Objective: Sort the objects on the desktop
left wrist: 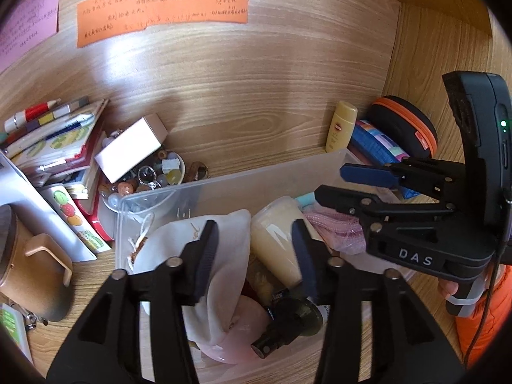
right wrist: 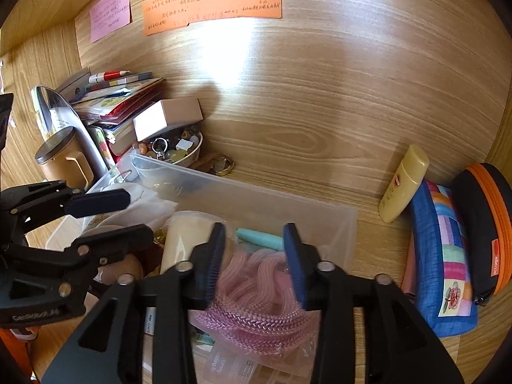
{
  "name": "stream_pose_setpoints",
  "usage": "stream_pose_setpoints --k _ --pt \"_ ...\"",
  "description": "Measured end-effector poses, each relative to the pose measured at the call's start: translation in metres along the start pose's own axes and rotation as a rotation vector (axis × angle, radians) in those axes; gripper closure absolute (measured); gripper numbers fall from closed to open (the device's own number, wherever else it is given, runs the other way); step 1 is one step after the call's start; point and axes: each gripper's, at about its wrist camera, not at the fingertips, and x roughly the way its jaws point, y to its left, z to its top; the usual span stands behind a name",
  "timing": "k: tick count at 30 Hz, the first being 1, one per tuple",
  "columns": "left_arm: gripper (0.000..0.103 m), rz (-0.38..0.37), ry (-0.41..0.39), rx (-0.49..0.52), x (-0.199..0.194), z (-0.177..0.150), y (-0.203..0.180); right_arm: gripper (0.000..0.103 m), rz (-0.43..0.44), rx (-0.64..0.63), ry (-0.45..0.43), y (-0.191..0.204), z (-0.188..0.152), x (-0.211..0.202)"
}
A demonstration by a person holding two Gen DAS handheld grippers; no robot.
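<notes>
The fingers of the right gripper are spread above the pink mesh in the clear bin, and the left gripper gapes too, so lower squarely before closing.

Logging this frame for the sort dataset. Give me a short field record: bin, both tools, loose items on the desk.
bin: clear plastic bin, already full
bin contents: cream bottle, white cloth pouch, pink mesh bag
left tool: open, over the bottle and pouch, holding nothing
right tool: open, over the mesh bag
outside bin: yellow bottle, patchwork pouch, orange-zip case, trinket bowl
</notes>
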Motion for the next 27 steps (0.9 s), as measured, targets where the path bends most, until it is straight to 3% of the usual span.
stream_pose_setpoints --k 2,18,22,27 --pt "0.050 0.002 -0.010 0.004 -0.002 0.000 -0.001 0.054 -0.010 -0.004 -0.015 0.000 0.000 -0.003" --pt "0.028 0.063 -0.077 0.029 -0.024 0.000 -0.006 0.034 0.001 -0.001 -0.101 0.006 0.007 -0.032" --pt "0.012 0.100 -0.101 0.013 -0.039 0.002 -0.002 0.019 -0.049 -0.018 -0.145 0.010 0.013 -0.051" --pt "0.003 0.128 -0.129 -0.003 -0.062 0.001 0.002 0.004 -0.115 -0.057 -0.192 0.019 0.015 -0.074"
